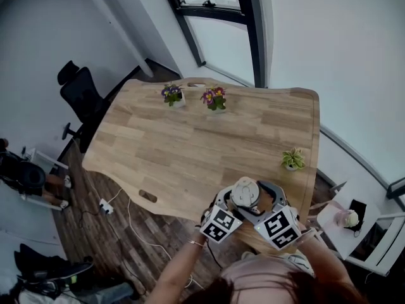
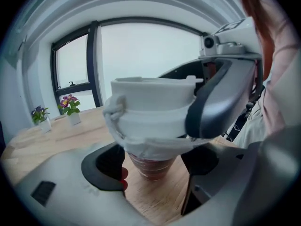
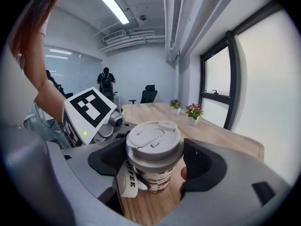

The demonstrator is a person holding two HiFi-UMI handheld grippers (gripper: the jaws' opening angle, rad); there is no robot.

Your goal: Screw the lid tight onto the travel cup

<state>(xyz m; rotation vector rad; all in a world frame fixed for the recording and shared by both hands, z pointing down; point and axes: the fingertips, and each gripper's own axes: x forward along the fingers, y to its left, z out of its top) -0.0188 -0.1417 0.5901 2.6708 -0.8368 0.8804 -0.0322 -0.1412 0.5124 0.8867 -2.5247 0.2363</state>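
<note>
Travel cup (image 3: 155, 180) stands at the near edge of the wooden table (image 1: 190, 144), its lid (image 3: 153, 138) seated on top and hiding the contents. Right gripper (image 3: 155, 160): jaws narrowly apart, clamped on the lid's rim. Left gripper (image 2: 153, 168): jaws closed against the cup's lower body. A printed strap (image 3: 124, 178) hangs at the cup's side. Two potted flowers (image 1: 215, 99) stand at the far edge.
</note>
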